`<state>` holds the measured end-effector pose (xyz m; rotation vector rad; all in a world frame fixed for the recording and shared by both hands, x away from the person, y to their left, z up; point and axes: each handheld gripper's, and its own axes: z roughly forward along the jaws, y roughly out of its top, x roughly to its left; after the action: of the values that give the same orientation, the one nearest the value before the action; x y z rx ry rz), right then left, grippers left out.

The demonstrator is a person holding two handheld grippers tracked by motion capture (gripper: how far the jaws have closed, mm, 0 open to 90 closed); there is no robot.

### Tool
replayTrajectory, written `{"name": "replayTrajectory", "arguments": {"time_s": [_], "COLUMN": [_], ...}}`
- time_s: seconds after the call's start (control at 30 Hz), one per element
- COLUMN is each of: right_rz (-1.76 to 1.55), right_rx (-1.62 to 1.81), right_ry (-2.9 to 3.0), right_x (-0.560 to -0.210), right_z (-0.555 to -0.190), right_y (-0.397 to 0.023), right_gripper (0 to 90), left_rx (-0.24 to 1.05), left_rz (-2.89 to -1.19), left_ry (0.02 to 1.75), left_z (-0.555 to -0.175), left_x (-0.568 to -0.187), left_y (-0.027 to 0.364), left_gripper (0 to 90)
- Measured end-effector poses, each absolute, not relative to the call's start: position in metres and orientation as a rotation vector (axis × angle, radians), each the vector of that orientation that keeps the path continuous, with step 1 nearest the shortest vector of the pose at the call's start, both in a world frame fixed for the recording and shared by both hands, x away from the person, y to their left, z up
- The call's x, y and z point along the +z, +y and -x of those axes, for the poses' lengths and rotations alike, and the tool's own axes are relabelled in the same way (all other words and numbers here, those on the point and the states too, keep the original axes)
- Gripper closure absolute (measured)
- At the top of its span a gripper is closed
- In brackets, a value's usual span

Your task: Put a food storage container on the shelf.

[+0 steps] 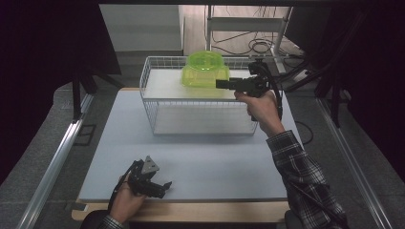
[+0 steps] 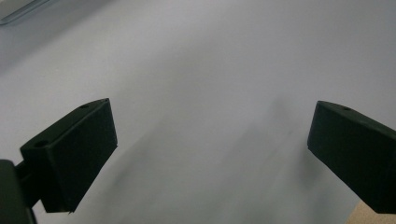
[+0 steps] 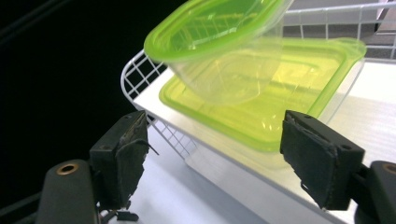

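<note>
I've got two translucent lime-green plastic containers (image 1: pixel 204 69) stacked at the back of the white wire basket (image 1: pixel 157 102), up at twelve o'clock on the pale grey table mat (image 1: pixel 200 162). In the right gripper view the round green-rimmed tub (image 3: pixel 219 37) sits tilted on top of the square green-lidded box (image 3: pixel 280 88), its rim tipped toward ten o'clock. My right gripper (image 1: pixel 220 84) hangs level at the basket's right-hand rim, at about three o'clock from the stack, pointing at it. Its jaws stand well apart, nothing pinched between them; the pads frame the square box from just short of it, with no contact I can see. My left gripper (image 1: pixel 162 185) rests low on the mat at seven o'clock, well apart from the basket, jaws spread wide over bare mat, holding nothing.
</note>
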<state>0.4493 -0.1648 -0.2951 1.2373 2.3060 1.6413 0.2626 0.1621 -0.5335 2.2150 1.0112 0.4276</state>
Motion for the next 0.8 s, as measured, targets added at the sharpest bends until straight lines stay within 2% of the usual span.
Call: {"name": "replayTrajectory", "arguments": {"time_s": [0.8], "right_rz": [-1.097], "right_rx": [1.541], "right_ry": [2.377], "right_x": [-0.341], "right_z": [-0.409], "right_y": [-0.181], "right_gripper": [8.5], "left_rx": [0.423], "left_rz": [-2.195], "left_ry": [1.020], "left_z": [-0.263], "left_x": [-0.533], "left_y": [0.164], "left_gripper": [1.1]}}
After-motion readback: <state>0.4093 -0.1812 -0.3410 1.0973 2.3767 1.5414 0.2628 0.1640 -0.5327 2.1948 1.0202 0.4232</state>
